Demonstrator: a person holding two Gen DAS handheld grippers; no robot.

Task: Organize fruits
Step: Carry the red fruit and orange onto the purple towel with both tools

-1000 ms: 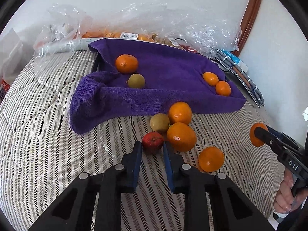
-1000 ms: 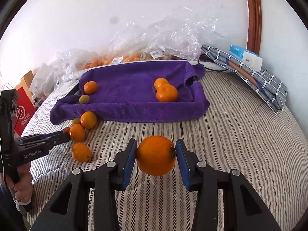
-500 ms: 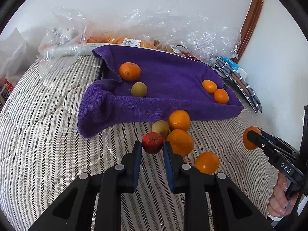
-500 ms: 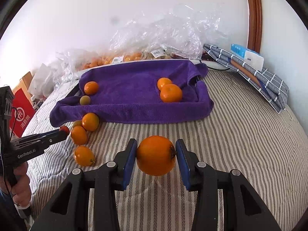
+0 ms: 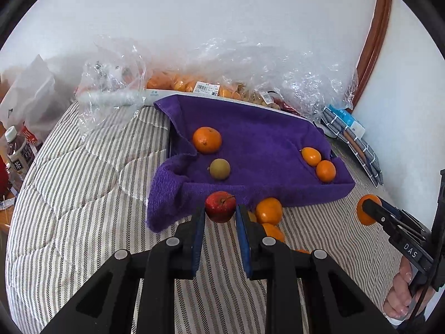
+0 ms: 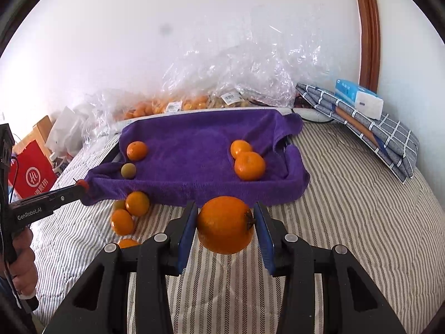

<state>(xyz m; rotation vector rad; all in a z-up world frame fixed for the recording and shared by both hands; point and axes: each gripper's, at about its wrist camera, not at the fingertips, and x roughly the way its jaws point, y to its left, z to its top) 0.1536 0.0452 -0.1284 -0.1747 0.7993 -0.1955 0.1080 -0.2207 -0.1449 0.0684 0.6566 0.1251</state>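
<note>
My left gripper (image 5: 220, 213) is shut on a small red apple (image 5: 220, 206), held above the bed just before the front edge of the purple towel-lined tray (image 5: 258, 130). My right gripper (image 6: 225, 222) is shut on a large orange (image 6: 225, 225), held above the bed before the tray (image 6: 194, 139). In the tray lie an orange (image 5: 207, 140), a green-brown fruit (image 5: 219, 169) and two oranges at the right (image 5: 318, 162). Loose oranges (image 6: 130, 211) lie on the bed in front of the tray.
Clear plastic bags of fruit (image 5: 222, 83) lie behind the tray along the wall. A folded checked cloth with a tissue box (image 6: 358, 100) sits at the right. A red bag (image 6: 30, 172) and bottle (image 5: 16, 156) stand left of the striped bed (image 6: 347, 194).
My left gripper has lifted the red apple off the bed and moved toward the tray. My right gripper has carried the large orange closer to the tray.
</note>
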